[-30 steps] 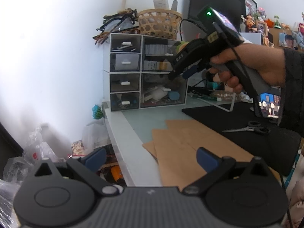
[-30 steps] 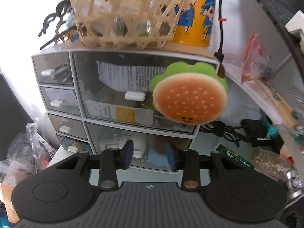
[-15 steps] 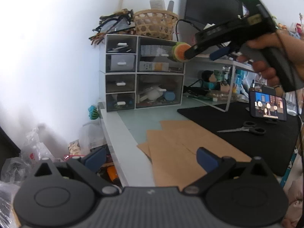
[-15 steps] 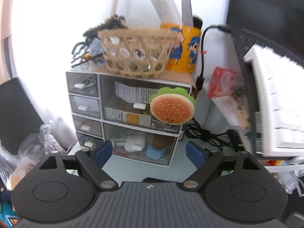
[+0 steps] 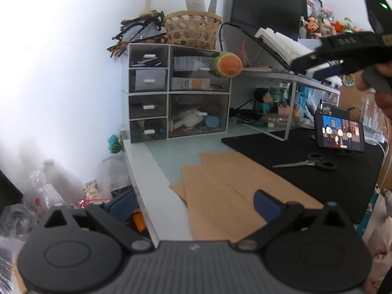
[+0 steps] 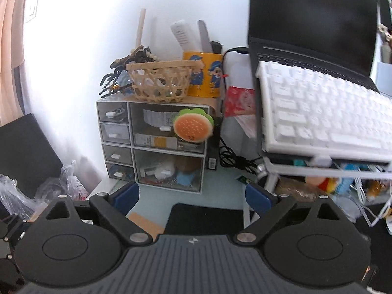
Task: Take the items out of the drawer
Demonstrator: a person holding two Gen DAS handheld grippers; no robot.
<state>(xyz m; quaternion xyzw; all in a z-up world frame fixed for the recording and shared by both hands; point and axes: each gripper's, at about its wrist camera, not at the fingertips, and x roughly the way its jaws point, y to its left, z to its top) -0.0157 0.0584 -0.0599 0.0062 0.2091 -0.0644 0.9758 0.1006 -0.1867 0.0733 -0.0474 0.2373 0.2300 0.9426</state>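
Note:
A small clear-fronted drawer unit [image 5: 178, 93] stands at the desk's back left, all drawers closed; it also shows in the right wrist view [image 6: 152, 147]. A burger-shaped plush [image 5: 228, 65] hangs at its upper right corner, also seen in the right wrist view [image 6: 193, 128]. My left gripper [image 5: 193, 202] is open and empty, low over the desk's front left edge, far from the drawers. My right gripper [image 6: 192, 197] is open and empty, held back from the unit; in the left wrist view its body [image 5: 343, 49] is high at the right.
A woven basket [image 6: 160, 82] and yellow mug [image 6: 203, 77] sit on top of the unit. A white keyboard [image 6: 318, 115] and laptop rest on a riser to the right. Brown cardboard [image 5: 227, 181], scissors [image 5: 308, 163] and a phone [image 5: 339, 136] lie on the desk.
My right gripper has opened wide and pulled back and up, away from the drawer unit. The left gripper has stayed nearly still, open.

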